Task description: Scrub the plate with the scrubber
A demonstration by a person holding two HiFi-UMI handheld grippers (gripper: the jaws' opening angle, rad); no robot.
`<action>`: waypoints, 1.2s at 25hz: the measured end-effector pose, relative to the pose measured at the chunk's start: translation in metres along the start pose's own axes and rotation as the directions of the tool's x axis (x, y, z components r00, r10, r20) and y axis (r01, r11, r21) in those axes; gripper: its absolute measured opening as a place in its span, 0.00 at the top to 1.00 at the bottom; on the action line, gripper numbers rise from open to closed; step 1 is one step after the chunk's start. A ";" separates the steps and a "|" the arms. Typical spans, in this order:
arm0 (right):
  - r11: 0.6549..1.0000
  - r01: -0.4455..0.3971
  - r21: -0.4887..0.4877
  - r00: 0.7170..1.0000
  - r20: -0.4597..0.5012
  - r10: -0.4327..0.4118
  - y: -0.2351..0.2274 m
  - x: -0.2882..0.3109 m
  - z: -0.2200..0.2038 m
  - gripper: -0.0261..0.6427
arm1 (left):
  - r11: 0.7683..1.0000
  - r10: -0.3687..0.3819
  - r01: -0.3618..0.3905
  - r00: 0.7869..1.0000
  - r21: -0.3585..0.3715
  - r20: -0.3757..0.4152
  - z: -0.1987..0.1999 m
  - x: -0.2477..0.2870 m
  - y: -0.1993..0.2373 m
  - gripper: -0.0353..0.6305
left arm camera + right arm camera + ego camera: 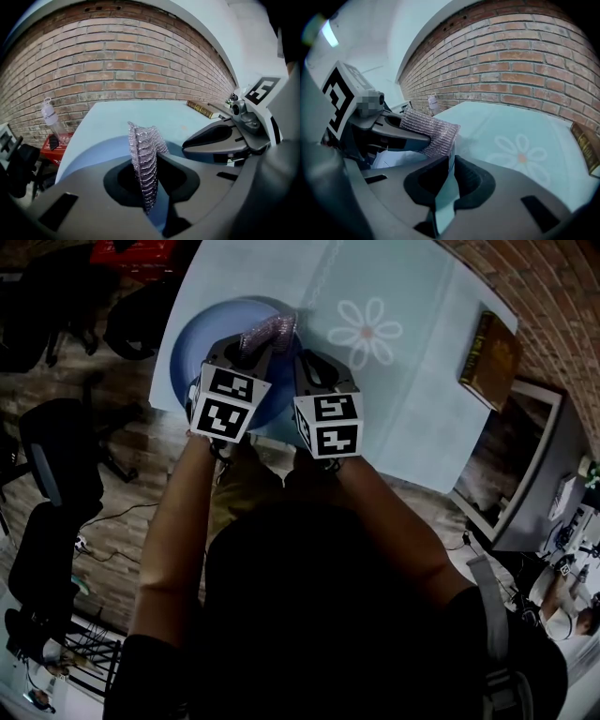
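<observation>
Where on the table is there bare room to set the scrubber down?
Bare cloth lies between the flower print and the book, and toward the table's near edge right of the right tongs. The left end is crowded: the plate, the left tongs holding the scrubber over it, the right tongs on its rim.

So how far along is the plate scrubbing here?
Done: the left gripper is shut on the silvery scrubber, and the right gripper is clamped on the rim of the blue plate. In hand: the scrubber sits over the plate's far edge; contact cannot be told. Left: the scrubbing itself, and nothing shows how much has been covered.
</observation>
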State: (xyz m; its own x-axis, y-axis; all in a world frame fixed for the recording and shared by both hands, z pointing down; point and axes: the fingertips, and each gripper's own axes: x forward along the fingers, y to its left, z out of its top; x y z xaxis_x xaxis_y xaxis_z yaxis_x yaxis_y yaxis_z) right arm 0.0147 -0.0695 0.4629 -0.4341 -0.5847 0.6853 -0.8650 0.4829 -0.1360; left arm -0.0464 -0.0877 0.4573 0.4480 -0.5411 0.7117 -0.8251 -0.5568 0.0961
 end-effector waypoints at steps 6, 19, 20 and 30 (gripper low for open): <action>1.000 0.003 -0.002 1.000 0.001 -0.003 0.000 0.000 0.000 0.87 | 0.999 0.044 -0.044 0.999 0.000 -0.025 0.003 0.006 0.030 0.83; 1.000 0.007 -0.015 1.000 -0.009 -0.007 -0.003 0.001 -0.001 0.87 | 0.984 0.175 -0.176 0.980 0.000 -0.098 -0.027 -0.025 0.090 0.83; 1.000 0.007 -0.016 1.000 -0.009 -0.007 -0.003 0.000 -0.001 0.87 | 0.982 0.185 -0.186 0.977 -0.003 -0.106 -0.032 -0.030 0.093 0.83; 0.999 0.004 -0.032 1.000 -0.013 -0.005 -0.001 -0.001 -0.002 0.87 | 0.973 0.221 -0.230 0.959 -0.035 -0.176 -0.084 -0.079 0.091 0.83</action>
State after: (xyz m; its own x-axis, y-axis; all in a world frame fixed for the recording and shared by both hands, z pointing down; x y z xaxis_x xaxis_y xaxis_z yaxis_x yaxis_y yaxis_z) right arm 0.0161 -0.0683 0.4640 -0.4266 -0.5784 0.6953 -0.8585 0.5009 -0.1099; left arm -0.1857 -0.0424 0.4682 0.1872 -0.5309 0.8265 -0.9175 -0.3952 -0.0460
